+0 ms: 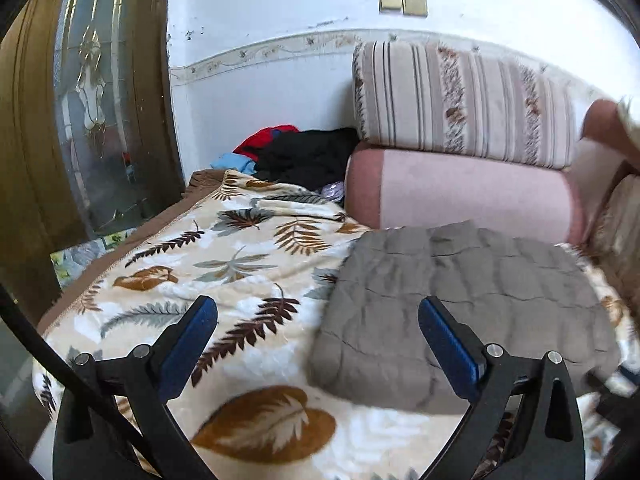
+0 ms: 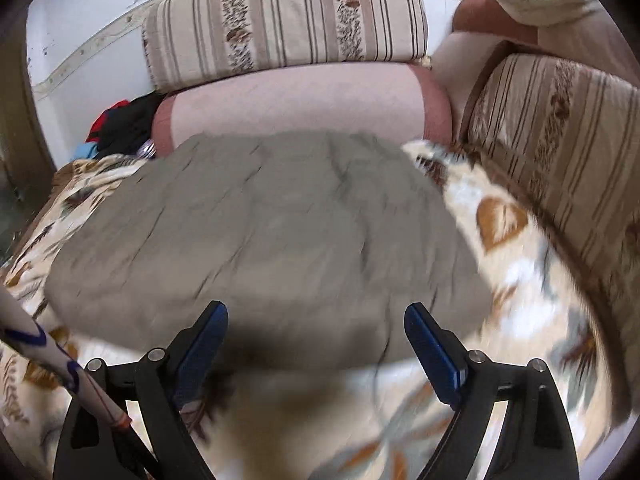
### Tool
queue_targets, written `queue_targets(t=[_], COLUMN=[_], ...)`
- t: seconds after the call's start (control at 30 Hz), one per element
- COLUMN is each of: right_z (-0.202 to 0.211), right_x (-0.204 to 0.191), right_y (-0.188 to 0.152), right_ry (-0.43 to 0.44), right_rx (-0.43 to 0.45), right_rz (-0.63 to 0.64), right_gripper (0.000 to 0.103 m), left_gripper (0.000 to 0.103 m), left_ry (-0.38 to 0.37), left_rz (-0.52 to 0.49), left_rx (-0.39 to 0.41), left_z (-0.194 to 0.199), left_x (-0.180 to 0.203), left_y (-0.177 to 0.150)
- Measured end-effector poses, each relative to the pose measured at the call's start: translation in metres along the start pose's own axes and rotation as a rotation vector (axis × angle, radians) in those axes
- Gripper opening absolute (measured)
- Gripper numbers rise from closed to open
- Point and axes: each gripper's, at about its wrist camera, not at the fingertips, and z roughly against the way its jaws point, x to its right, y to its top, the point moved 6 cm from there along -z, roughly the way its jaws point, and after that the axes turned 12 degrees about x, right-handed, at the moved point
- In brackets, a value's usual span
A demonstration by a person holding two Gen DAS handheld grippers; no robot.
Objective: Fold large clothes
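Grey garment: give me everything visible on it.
The grey garment is a matte grey-brown, soft, padded-looking fabric with dark creases across the top. It lies folded into a thick, roughly rectangular stack, flat on the leaf-print blanket, its far edge close to the pink bolster; contact there is unclear. No collar, sleeves or fastenings show. Both views are motion-blurred. Neither tool touches it: left tool and right tool hover open and empty over its near edge.

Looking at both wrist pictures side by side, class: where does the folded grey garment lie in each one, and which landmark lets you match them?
Left wrist view: the folded grey garment lies right of centre on the leaf-patterned blanket.
Right wrist view: the folded grey garment fills the centre.
Shared landmark: the pink bolster directly behind it, under a striped cushion.
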Motion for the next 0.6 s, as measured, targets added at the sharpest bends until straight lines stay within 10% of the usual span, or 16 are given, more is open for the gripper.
queue_targets(t=[0.6], right_z=[0.058], right_x=[-0.036], right_y=[-0.051], right_ry=[-0.016], right_rx=[-0.085], right_rz=[0.063], right_gripper=[0.093], left_gripper=[0.100], left_ry=[-0.144], left_rz=[-0.016], left_rx=[-0.161], left_z=[0.065], left_x=[0.027], left_y=[-0.056])
